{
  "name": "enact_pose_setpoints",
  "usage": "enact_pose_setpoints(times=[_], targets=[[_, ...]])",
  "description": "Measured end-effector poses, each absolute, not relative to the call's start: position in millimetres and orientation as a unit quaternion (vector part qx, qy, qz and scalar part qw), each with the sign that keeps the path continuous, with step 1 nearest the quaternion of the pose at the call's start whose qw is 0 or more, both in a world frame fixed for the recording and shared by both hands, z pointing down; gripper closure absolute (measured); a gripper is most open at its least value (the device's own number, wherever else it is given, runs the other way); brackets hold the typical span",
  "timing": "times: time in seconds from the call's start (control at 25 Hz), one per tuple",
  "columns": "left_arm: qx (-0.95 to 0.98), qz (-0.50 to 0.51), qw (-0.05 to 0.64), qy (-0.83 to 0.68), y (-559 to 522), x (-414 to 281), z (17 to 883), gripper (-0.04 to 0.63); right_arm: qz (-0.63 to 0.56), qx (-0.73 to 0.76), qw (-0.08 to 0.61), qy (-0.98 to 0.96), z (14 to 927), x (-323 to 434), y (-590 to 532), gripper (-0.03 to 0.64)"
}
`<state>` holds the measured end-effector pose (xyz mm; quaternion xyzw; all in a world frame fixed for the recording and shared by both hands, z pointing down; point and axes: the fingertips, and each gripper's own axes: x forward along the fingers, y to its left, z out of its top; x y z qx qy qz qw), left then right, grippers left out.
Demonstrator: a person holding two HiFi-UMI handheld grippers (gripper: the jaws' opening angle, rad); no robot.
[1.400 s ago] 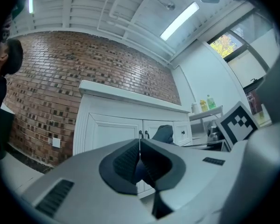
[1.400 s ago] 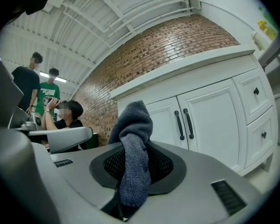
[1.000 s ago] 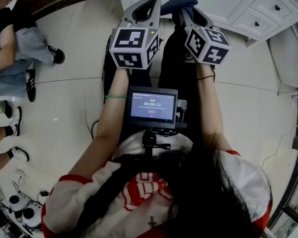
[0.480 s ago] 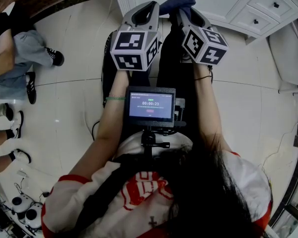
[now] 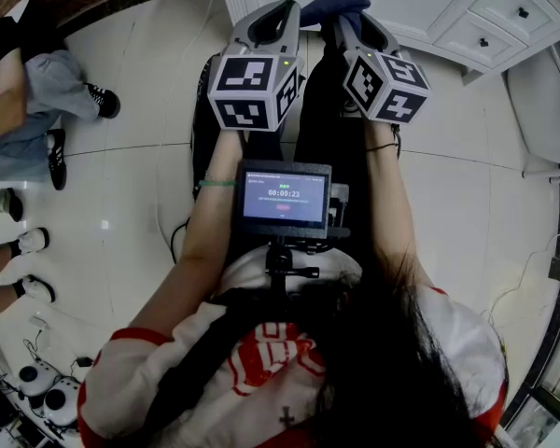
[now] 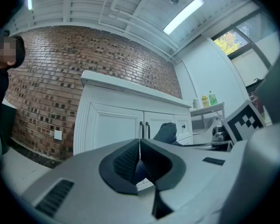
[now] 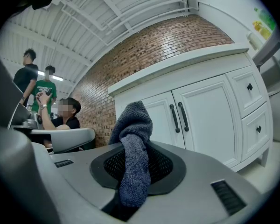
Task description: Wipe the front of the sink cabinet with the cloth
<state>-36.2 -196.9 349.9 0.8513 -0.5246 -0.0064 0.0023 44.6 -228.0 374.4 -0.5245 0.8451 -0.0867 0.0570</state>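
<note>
A dark blue cloth (image 7: 133,153) is pinched in my right gripper (image 7: 136,164), its bunched top rising above the jaws; in the head view the cloth (image 5: 334,4) pokes out ahead of that gripper (image 5: 353,17). The white sink cabinet (image 7: 200,111), with two doors and black handles (image 7: 178,117), stands a short way ahead of the cloth, not touching it. My left gripper (image 6: 139,158) is shut with nothing in it, held beside the right one (image 5: 278,12). The left gripper view shows the cabinet (image 6: 112,125) and the cloth (image 6: 165,133) beyond the jaws.
Drawers (image 7: 252,101) sit to the right of the cabinet doors. A brick wall (image 6: 56,78) runs behind and to the left. People (image 5: 19,91) sit and stand on the tiled floor at the left. A monitor (image 5: 284,196) hangs at the person's chest.
Both grippers have edged slightly forward toward the cabinet, the cloth still held. A seated person's feet at the left have shifted.
</note>
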Motion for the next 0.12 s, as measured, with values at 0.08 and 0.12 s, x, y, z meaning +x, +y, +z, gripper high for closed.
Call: enact_pose_setpoints(times=[0.08,0.12], targets=[[0.85,-0.008,0.003,-0.526,-197.4,-37.6,349.1,0.565,-0.086,-0.524,0.057,0.846,374.1,44.0,-228.0,0.512],[0.85,-0.009,0.003,-0.527,-197.6,-38.3,348.6,0.565,-0.086,-0.523,0.057,0.846,374.0,43.7,-227.9,0.512]])
